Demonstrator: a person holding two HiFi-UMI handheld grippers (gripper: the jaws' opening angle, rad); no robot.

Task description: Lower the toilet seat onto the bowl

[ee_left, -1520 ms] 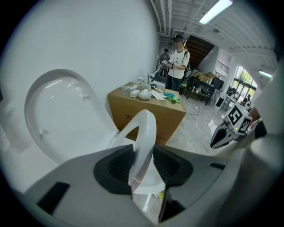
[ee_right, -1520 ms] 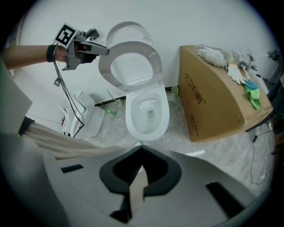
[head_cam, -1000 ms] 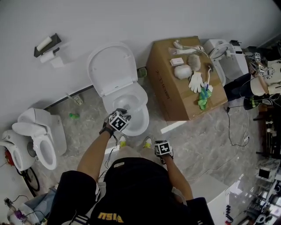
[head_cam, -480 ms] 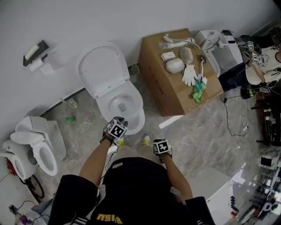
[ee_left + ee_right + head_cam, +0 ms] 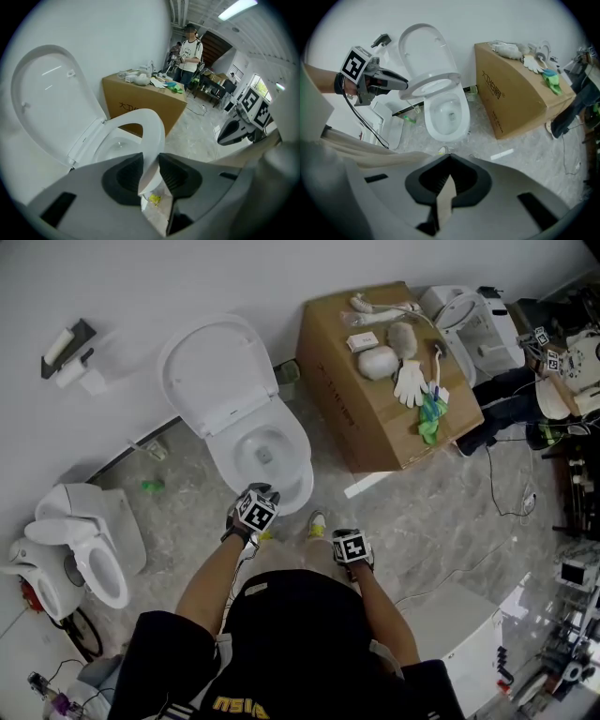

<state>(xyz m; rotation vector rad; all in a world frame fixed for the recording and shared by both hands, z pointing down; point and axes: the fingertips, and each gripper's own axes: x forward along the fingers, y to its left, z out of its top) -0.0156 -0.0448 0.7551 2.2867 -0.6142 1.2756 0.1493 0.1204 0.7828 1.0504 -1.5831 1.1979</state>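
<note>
The white toilet bowl (image 5: 281, 465) stands against the wall with its lid (image 5: 211, 371) upright. The seat ring (image 5: 436, 79) hangs tilted partway above the bowl. My left gripper (image 5: 151, 161) is shut on the ring's front rim (image 5: 152, 126); its jaws have just been closing on it. From the head view, the left gripper (image 5: 258, 498) sits over the bowl's front edge, and the right gripper view shows the left gripper (image 5: 401, 84) holding the ring. My right gripper (image 5: 450, 159) hangs shut and empty above the floor, near the person's feet; its marker cube marks the right gripper (image 5: 350, 549) from above.
A cardboard box (image 5: 375, 399) with gloves and cloths on top stands right of the bowl. Other toilets (image 5: 89, 545) stand at the left, and another fixture (image 5: 469, 320) at the back right. Cables (image 5: 506, 512) cross the tiled floor. A person (image 5: 190, 49) stands behind the box.
My left gripper has come back from over the bowl's middle to its front edge and sunk, bringing the seat ring down with it. The right gripper has stayed put.
</note>
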